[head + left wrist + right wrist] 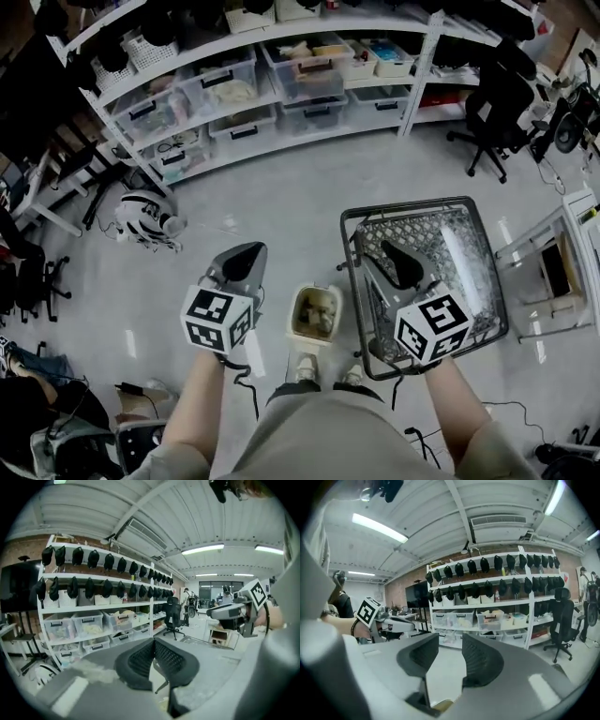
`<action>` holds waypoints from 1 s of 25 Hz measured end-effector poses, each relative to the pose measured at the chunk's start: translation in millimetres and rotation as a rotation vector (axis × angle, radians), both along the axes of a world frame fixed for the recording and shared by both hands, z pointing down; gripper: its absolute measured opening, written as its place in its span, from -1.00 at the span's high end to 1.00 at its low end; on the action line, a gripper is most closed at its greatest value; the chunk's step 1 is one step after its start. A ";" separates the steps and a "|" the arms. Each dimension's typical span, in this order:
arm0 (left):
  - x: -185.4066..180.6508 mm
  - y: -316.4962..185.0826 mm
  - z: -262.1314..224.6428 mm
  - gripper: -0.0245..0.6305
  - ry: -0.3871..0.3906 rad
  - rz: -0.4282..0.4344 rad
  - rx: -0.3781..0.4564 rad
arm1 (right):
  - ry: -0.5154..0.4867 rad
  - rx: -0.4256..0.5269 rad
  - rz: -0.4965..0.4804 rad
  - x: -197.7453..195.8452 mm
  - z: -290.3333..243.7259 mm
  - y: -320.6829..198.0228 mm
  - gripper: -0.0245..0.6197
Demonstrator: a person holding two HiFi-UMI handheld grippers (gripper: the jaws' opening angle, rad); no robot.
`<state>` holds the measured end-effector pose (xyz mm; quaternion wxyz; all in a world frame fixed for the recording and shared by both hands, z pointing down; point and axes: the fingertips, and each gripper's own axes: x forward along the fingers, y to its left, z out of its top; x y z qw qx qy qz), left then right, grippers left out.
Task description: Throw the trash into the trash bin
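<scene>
Both grippers are up at chest height, either side of the bin (292, 317). The left gripper (153, 642) has its pads pressed together with nothing in them. The right gripper (450, 651) stands partly open, a clear gap between the pads, and it carries nothing either. So there are no passengers on either side.

The bin sits on the floor just ahead of the shoes (305, 367), between the two grippers. There is trash (317, 317) lying inside it, pale and crumpled. By the look of it, that drop is done.

If another piece turns up, the way to play it is to come straight down over the mouth, get low, and only then let go. The opening is narrow and a high release could miss.

Just right of the bin is the wire cart (412, 205), its near-left corner crowding the bin. The right gripper hangs over its mesh, so a swing across to the bin must clear that frame. I can't make out any trash on the mesh.

On the far left floor lies a black-and-white bundle (145, 217), well apart. Shelves (281, 122) run along the far side with a chair (492, 117) at far right, neither in the way.
</scene>
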<state>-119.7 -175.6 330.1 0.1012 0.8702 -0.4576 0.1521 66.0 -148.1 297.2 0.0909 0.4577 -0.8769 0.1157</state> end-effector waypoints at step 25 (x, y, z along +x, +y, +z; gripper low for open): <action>143.5 12.8 -71.6 0.92 -0.089 0.315 0.259 | -0.018 0.133 0.510 182.1 -48.6 37.4 0.25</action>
